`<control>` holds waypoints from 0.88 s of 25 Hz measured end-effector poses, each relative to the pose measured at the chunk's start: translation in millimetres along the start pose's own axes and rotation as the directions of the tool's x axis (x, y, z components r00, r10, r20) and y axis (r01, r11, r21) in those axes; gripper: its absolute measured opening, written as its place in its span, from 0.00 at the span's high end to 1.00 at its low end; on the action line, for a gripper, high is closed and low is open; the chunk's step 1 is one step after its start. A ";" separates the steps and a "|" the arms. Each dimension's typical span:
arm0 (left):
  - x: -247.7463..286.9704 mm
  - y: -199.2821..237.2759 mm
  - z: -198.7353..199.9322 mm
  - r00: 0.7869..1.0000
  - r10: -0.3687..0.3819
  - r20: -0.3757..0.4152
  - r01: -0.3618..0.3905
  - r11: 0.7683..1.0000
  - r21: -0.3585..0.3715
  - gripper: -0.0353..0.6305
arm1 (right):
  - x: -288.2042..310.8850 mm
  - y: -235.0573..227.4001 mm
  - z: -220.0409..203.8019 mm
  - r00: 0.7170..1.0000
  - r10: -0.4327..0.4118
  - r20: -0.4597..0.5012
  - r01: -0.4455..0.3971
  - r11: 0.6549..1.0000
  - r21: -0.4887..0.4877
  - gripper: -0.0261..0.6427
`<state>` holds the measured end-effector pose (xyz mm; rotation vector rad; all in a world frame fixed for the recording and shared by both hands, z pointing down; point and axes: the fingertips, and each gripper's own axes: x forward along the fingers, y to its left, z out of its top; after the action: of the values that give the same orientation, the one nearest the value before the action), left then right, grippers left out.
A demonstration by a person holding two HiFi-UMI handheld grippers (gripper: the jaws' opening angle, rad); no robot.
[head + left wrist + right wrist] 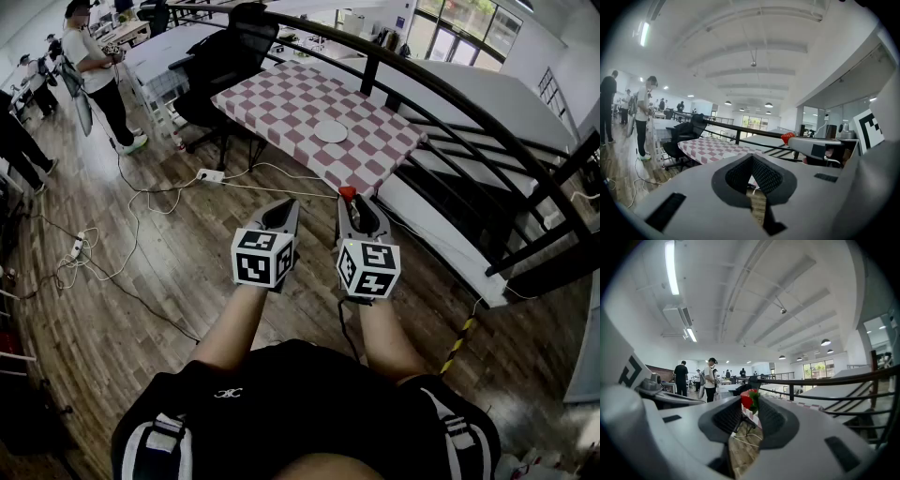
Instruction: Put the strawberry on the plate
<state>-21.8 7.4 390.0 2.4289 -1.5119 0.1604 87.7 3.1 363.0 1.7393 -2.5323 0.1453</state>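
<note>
A red strawberry (347, 194) with green leaves is pinched at the tips of my right gripper (350, 202), which is shut on it. The right gripper view shows the strawberry (748, 400) between the dark pads of the right gripper (750, 402). My left gripper (286, 210) hangs beside it, its jaws meeting at the tips with nothing between them. In the left gripper view the left gripper (752, 158) points towards the table, with the strawberry (787, 137) off to the right. A white plate (330, 131) lies on the red-and-white checked table (281, 94), well ahead of both grippers.
A black railing (450, 103) runs along the table's far and right sides. A black office chair (220, 66) stands at the table's left. Cables and a power strip (211, 175) lie on the wooden floor. People (94, 56) stand at far left.
</note>
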 end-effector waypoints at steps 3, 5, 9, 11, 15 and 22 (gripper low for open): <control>-3.9 1.3 -4.2 1.000 -0.005 -0.005 0.005 1.000 0.004 0.95 | -2.7 5.5 -1.9 1.000 -0.001 -0.003 0.001 1.000 0.004 0.78; -3.9 4.2 -3.0 1.000 -0.011 -0.006 0.011 1.000 0.003 0.95 | -2.1 7.7 -1.2 1.000 -0.006 0.000 0.006 1.000 0.007 0.78; -3.9 10.3 -2.7 1.000 -0.019 -0.005 0.019 1.000 0.002 0.95 | -0.5 11.3 -2.3 1.000 -0.019 0.001 0.019 1.000 0.007 0.78; -4.3 12.3 -4.1 1.000 -0.026 -0.006 0.026 1.000 0.003 0.95 | 0.5 13.7 -2.5 1.000 -0.021 0.008 0.021 1.000 0.016 0.78; -6.5 16.2 -6.8 0.999 -0.044 -0.009 0.044 0.999 0.002 0.95 | 2.0 19.8 -0.8 0.999 -0.033 0.017 0.033 0.999 0.019 0.78; -15.9 35.5 -10.6 0.998 -0.068 -0.014 0.068 0.998 -0.011 0.95 | 5.9 37.7 -1.2 0.998 -0.060 0.018 0.059 0.998 0.021 0.78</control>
<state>-60.1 9.5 402.5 2.4615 -1.4189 0.1552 50.5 11.2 363.3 1.8299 -2.4970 0.1533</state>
